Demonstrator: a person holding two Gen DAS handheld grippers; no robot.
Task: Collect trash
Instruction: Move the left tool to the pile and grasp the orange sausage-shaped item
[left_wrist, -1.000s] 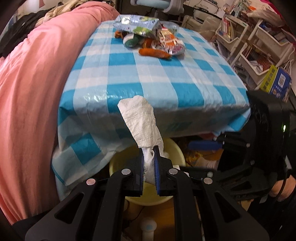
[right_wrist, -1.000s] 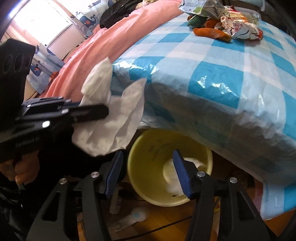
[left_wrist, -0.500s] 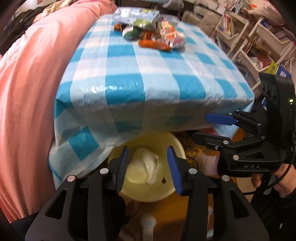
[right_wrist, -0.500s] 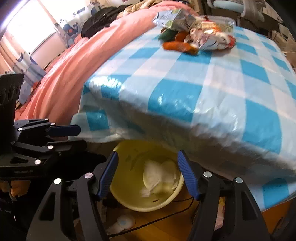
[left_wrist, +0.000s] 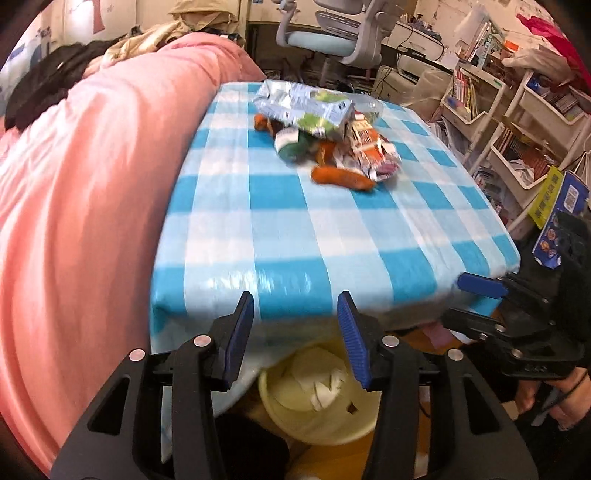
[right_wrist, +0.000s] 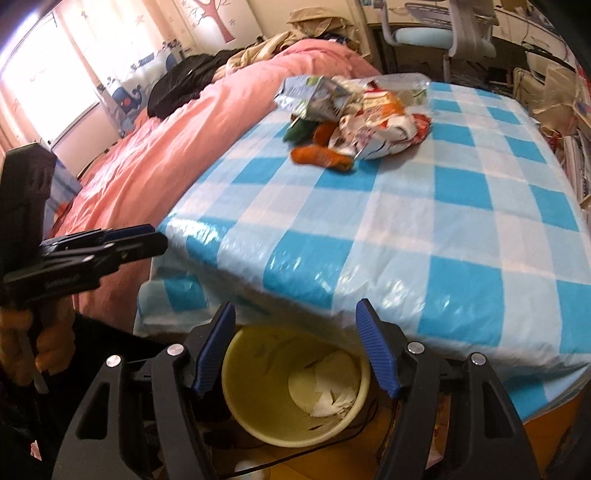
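A pile of trash (left_wrist: 325, 129) lies on the far part of the blue checked tablecloth (left_wrist: 295, 229): a silver snack bag (left_wrist: 303, 107), a torn red and white wrapper (left_wrist: 369, 147) and an orange piece (left_wrist: 341, 177). The pile also shows in the right wrist view (right_wrist: 351, 114). A yellow bin (right_wrist: 295, 384) stands on the floor under the table's near edge, with white tissue (right_wrist: 328, 391) inside. My left gripper (left_wrist: 295, 336) is open and empty above the bin (left_wrist: 321, 402). My right gripper (right_wrist: 295, 350) is open and empty above it too.
A bed with a pink duvet (left_wrist: 81, 206) runs along the table's left side. White shelf units with books (left_wrist: 517, 122) stand to the right. An office chair (left_wrist: 332, 33) stands behind the table. The floor is wood (right_wrist: 546, 421).
My left gripper opened and the white tissue dropped into the yellow bin. Both grippers then rose, so more of the tabletop and the trash pile shows.
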